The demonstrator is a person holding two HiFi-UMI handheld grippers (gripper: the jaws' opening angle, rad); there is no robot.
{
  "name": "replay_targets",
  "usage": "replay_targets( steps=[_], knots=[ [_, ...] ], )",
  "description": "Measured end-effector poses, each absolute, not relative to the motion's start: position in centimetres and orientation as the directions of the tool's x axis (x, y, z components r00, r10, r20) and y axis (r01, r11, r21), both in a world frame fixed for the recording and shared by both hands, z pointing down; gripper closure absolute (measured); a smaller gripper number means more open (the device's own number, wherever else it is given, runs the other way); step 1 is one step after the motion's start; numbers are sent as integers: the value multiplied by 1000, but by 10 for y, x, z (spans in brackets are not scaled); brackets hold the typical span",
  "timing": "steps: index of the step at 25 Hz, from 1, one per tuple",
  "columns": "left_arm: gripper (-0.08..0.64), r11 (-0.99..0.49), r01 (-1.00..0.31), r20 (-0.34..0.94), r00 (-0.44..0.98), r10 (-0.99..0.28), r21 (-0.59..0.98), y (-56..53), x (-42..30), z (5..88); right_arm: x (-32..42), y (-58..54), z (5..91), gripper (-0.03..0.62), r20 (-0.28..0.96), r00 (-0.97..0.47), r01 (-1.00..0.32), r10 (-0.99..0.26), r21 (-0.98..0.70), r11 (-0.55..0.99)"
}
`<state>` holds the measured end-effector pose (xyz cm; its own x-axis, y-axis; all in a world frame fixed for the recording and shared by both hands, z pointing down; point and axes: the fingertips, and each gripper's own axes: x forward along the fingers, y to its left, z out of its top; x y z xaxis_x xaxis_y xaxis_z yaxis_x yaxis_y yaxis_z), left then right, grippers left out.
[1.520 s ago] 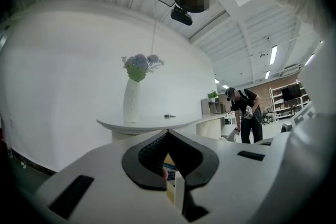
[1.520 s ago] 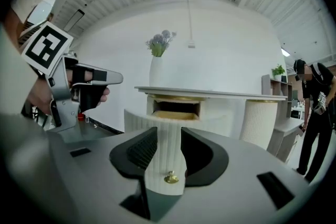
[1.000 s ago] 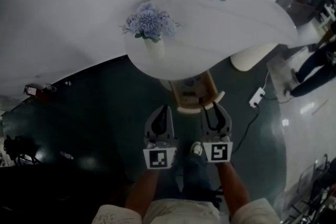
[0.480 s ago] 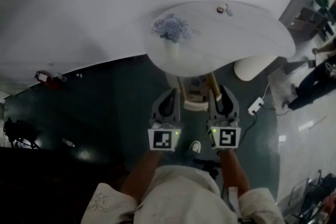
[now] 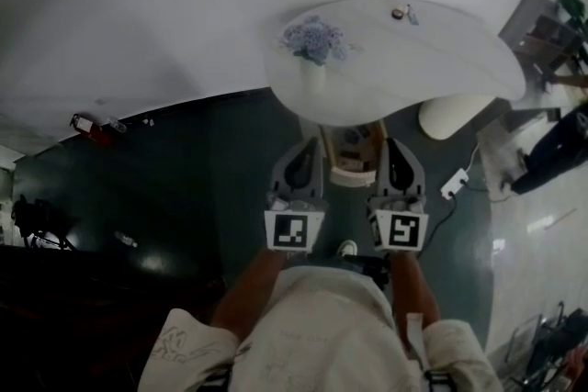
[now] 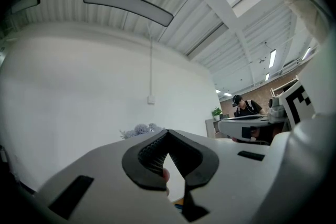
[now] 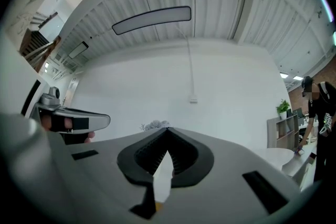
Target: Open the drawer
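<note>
A small wooden drawer unit (image 5: 354,153) stands on the dark floor under the near edge of a white round table (image 5: 441,60). My two grippers hang side by side above the floor, one on each side of the unit and touching nothing. The left gripper (image 5: 306,147) is shut, its dark pads meeting at the tips (image 6: 167,131) with nothing between them. The right gripper (image 5: 393,147) is shut too, empty, its tips (image 7: 168,129) pointing at the white wall. Each gripper view looks over the table's level, so the drawer front is hidden there.
A vase of pale blue flowers (image 5: 314,39) stands on the table, with small items (image 5: 401,13) at its far side. A white power strip (image 5: 454,184) and cable lie on the floor to the right, near a white rounded base (image 5: 450,115). A person (image 5: 551,151) stands far right.
Both grippers have risen together, and now show nearer the table's edge in the head view. The drawer unit looks smaller and partly tucked under the table.
</note>
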<state>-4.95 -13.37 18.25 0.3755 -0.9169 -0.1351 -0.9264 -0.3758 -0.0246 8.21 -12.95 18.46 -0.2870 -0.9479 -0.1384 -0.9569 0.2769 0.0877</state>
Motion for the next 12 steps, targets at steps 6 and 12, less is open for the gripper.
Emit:
replay_targets(
  steps=[6,12],
  knots=[
    [565,-374,-927,-143,373,-917,-21,-139,-51,181,79,-135,182,588,-139,-291,-955,-947,100,279],
    [565,-368,-930,-133,365,-922,1,-146,-58,185,79,-144,189,588,-112,-288,-955,-951,100,277]
  ],
)
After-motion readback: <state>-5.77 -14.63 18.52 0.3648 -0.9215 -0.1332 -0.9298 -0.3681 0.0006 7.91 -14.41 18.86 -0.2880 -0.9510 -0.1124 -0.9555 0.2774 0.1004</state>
